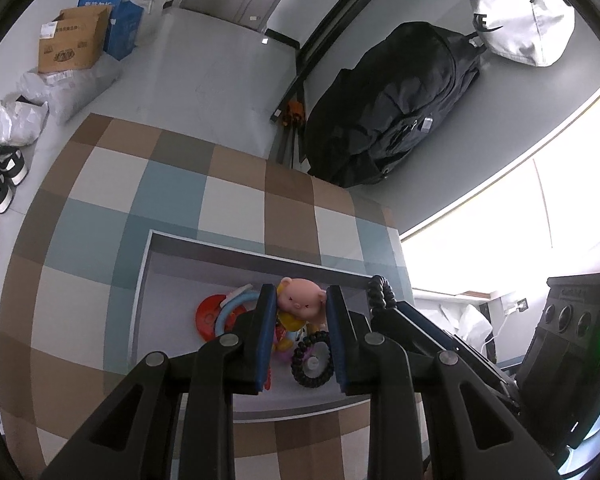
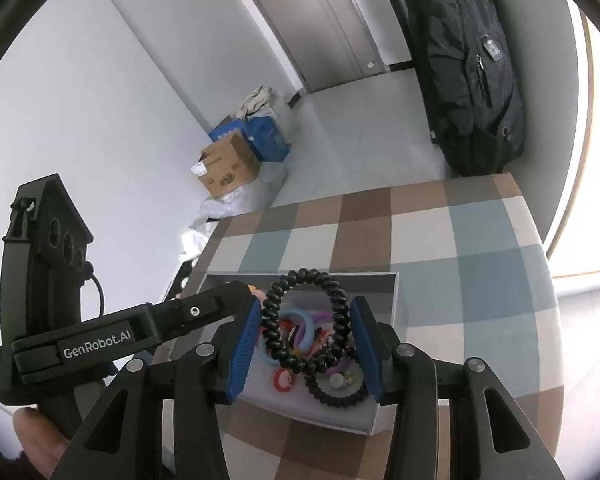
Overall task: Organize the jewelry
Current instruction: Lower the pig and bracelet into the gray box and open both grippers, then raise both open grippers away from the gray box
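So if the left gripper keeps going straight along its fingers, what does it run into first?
Most likely the pink pig toy, which sits right between the tips of the left gripper, inside the white box. Whether the pads already touch the pig I cannot tell; depth is unclear.

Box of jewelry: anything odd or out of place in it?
Yes. The left gripper pinches a pink pig toy, no jewelry, above the box of hair ties. The right gripper holds a black spiral hair tie.
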The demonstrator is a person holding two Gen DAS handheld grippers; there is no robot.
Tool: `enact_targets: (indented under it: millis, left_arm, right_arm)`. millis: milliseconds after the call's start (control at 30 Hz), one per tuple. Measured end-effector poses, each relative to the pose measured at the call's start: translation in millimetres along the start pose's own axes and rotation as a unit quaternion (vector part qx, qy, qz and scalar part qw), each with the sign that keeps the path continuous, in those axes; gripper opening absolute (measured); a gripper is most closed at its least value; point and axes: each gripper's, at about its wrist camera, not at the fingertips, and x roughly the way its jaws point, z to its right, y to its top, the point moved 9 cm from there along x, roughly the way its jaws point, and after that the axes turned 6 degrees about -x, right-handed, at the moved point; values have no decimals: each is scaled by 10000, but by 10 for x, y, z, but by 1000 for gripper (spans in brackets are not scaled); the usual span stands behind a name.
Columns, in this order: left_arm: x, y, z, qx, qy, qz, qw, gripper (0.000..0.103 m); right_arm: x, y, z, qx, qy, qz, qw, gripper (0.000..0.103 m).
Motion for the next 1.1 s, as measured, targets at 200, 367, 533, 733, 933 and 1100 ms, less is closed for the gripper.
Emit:
enact_targets:
  millis: [200,367,533,733,933,1100]
  left_arm:
    - [49,-29,20,-19,-40,-109,9999,20]
    - [68,-37,41,-85,-159,-250,9995,21]
    - [7,-2,22,-59,8,-98,9999,47]
    - [-63,52,-28,-142,80,77,9998,65]
    - [-95,60,-50,-95,258,203,9994,65]
    - [-240,118,27,109,373,552,9977,65]
  right_arm:
    - [0,-20,56,97,-34,-17,9999,47]
    - [23,-58,54,147,-30,-55,9999,50]
    - [-40,-30,34,95,-17,57,9999,54]
    - [-108,-22,102,226,-8,161,9996,74]
    - [-145,-13,120,223,-63,226,9995,88]
    - [-151,-25,42,44,-70,218,9997,95]
